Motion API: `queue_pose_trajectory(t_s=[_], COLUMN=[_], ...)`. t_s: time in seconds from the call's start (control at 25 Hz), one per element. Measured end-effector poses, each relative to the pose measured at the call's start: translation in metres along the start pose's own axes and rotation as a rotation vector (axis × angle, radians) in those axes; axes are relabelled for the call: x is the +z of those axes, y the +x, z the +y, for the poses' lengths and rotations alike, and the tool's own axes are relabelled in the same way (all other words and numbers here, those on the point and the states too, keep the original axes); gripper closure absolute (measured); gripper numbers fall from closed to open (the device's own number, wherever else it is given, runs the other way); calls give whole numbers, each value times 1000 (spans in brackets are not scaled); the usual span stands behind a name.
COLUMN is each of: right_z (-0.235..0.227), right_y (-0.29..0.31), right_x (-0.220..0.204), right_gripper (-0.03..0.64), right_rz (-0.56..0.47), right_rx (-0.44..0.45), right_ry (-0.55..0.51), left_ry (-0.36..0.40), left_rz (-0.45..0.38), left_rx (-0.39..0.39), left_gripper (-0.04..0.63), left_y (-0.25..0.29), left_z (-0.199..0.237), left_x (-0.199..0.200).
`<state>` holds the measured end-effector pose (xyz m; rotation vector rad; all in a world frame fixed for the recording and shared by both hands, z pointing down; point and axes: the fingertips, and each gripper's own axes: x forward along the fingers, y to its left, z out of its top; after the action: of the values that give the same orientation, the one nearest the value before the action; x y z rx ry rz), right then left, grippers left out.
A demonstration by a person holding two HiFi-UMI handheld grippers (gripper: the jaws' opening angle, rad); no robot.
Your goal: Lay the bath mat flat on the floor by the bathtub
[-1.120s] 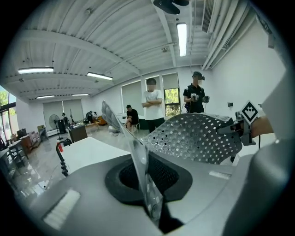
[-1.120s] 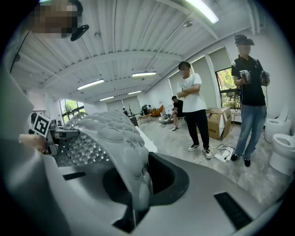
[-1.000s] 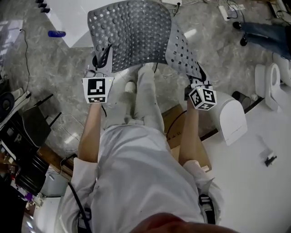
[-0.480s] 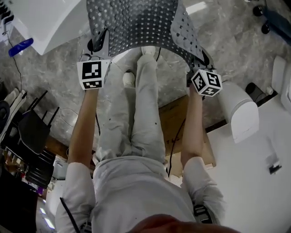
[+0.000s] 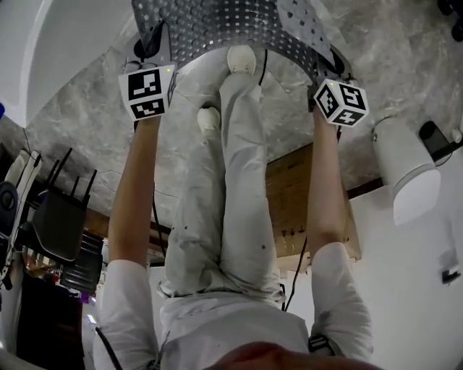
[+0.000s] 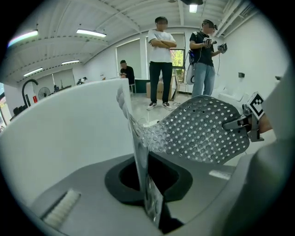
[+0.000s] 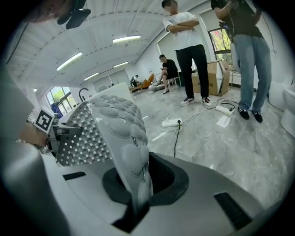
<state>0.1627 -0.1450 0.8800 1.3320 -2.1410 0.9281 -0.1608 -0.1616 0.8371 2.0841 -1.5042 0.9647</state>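
Observation:
The grey perforated bath mat (image 5: 231, 22) hangs stretched between my two grippers at the top of the head view, above the person's shoes. My left gripper (image 5: 155, 40) is shut on the mat's left corner, next to the white bathtub (image 5: 36, 58). My right gripper (image 5: 327, 61) is shut on the right corner. In the left gripper view the mat's edge (image 6: 146, 184) is pinched in the jaws, the mat (image 6: 198, 133) spreads rightward, and the tub wall (image 6: 60, 133) fills the left. In the right gripper view the mat's suction-cup side (image 7: 120, 124) curls out of the jaws.
A white rounded fixture (image 5: 406, 170) stands right of my right arm, on the grey marble floor (image 5: 94, 137). A brown board (image 5: 296, 195) lies below it, and a black chair (image 5: 54, 217) at the left. A power strip with cables (image 7: 171, 122) lies on the floor; two people (image 6: 161, 60) stand beyond.
Both grippers and the mat have shifted toward the top of the head view; less of the mat shows. The bathtub now sits at the far left. Both grips are unchanged.

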Motion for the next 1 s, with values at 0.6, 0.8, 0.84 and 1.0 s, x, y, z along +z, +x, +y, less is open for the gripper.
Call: queue_pose_trajectory(t_s=[0.6, 0.8, 0.84, 1.0], right_z=[-34, -49, -54, -73], right_y=[114, 134, 137, 149], right_x=[-118, -140, -144, -160], right_gripper=[601, 601, 601, 601], right_rz=[106, 101, 99, 101], right_rx=[-31, -47, -54, -81], right_ry=[10, 24, 27, 25], left_ry=[44, 32, 21, -24], left_rz=[104, 109, 110, 151], left_rx=[-39, -40, -35, -23], left_gripper=[577, 577, 577, 578], left_y=[134, 164, 170, 191], left_z=[-12, -10, -8, -3], left_x=[-123, -144, -147, -165])
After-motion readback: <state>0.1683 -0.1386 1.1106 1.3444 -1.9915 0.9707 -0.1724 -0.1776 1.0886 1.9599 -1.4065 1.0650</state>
